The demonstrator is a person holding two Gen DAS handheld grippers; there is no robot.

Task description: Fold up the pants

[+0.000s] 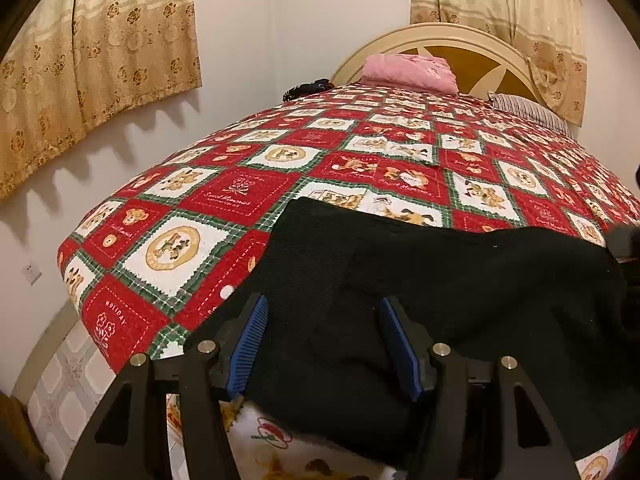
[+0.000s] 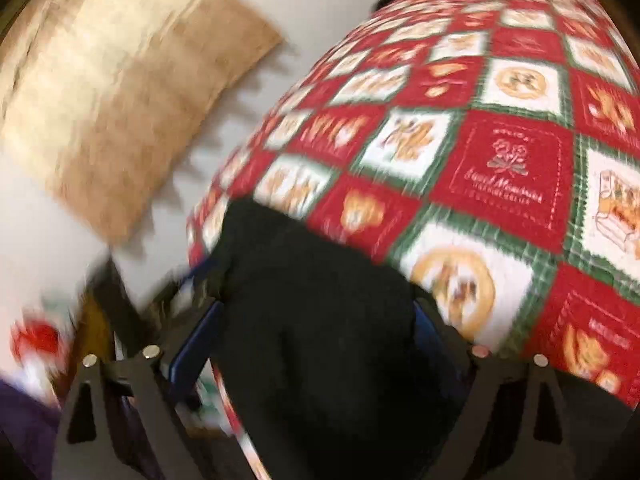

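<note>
- The black pants (image 1: 440, 280) lie spread across the near edge of the bed, on the red, green and white patchwork quilt (image 1: 240, 184), probably because the quilt offers a wide flat surface for folding.
- Part of the cloth hangs off the near edge of the bed, so the near side is easy to reach from below and in front.
- The left gripper (image 1: 320, 344) sits at that near edge with its blue pads on either side of a bunched hump of the pants; the jaws stand partly apart, and whether the pads actually press the cloth I cannot tell.
- In the left wrist view the pants stretch from between the fingers away to the right, where a dark blurred shape at the picture's edge may be the other tool.
- The right gripper (image 2: 316, 344) has its jaws wide apart, with the pants (image 2: 320, 300) lying between and below them; the pads seem clear of the cloth, though this view is badly smeared.
- In the right wrist view the pants run from the gripper toward the far left edge of the quilt (image 2: 500, 168).
- Far off, a pink folded cloth (image 1: 412, 70) rests by the headboard (image 1: 472, 46), well apart from the work.
</note>
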